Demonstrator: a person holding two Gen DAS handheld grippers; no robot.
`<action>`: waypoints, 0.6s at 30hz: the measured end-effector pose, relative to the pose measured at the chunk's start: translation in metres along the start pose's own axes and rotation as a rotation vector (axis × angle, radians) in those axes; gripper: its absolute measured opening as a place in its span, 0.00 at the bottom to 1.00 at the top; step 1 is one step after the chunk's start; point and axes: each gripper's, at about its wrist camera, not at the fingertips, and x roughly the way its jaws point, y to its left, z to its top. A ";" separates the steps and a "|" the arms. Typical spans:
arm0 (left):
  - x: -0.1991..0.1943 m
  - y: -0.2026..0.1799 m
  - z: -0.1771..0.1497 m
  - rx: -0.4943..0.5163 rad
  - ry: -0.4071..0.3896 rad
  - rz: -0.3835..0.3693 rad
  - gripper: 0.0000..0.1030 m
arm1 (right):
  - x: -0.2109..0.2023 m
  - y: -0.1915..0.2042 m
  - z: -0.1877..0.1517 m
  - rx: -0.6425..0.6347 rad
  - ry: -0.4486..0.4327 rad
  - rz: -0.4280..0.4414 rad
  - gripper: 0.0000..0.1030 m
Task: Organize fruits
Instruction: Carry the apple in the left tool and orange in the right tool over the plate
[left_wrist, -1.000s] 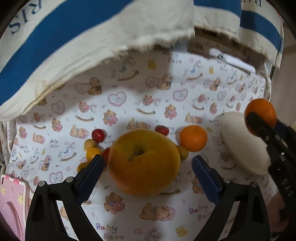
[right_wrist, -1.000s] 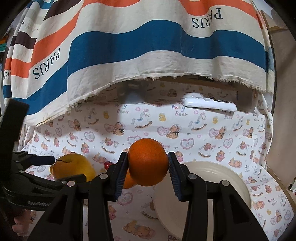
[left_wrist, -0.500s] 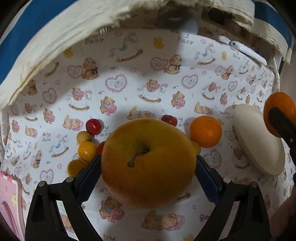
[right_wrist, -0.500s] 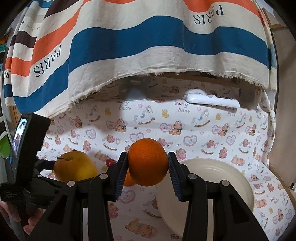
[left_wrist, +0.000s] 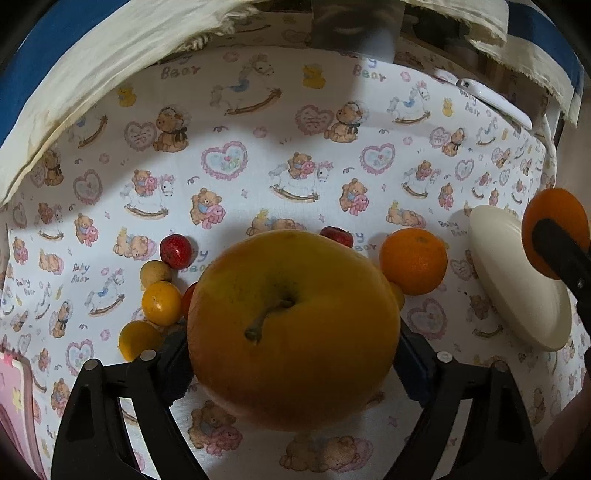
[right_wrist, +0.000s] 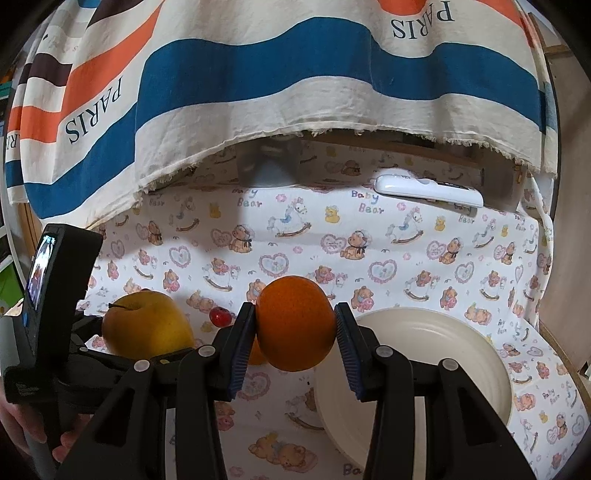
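A: What did each claw have?

B: The left claw (left_wrist: 293, 354) had the big yellow apple (left_wrist: 293, 328) between its blue pads (left_wrist: 410, 363), and its jaws were closing on it. Whether the pads already pressed the skin, I couldn't tell. The right claw (right_wrist: 295, 338) gripped an orange (right_wrist: 294, 323) firmly, pads against both sides.

A: And around the apple?

B: A second orange (left_wrist: 413, 260) sat just right of the apple. A red berry (left_wrist: 175, 251) and small yellow fruits (left_wrist: 161, 302) lay at its left. The cream plate (left_wrist: 517, 280) stood further right, beyond the second orange.

A: The surface?

B: A white cloth (left_wrist: 258, 155) printed with bears, hearts and rocking horses, with "Baby Bear" written across it. Behind the apple hung a striped cloth (right_wrist: 295, 74) in blue, orange, brown and cream, reading "PARIS" upside down. A white remote (right_wrist: 428, 190) lay at the back, under that cloth's frayed edge. A pink thing (left_wrist: 14, 402) showed at the near left.
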 end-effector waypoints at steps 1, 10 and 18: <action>0.000 0.001 0.000 -0.006 -0.002 -0.005 0.85 | 0.000 0.000 0.000 -0.001 -0.001 0.000 0.43; -0.027 0.011 -0.003 -0.056 -0.119 0.012 0.85 | -0.003 -0.001 0.000 -0.008 -0.021 -0.004 0.43; -0.060 -0.010 -0.011 0.019 -0.303 0.063 0.85 | -0.009 0.001 0.003 -0.002 -0.041 0.004 0.43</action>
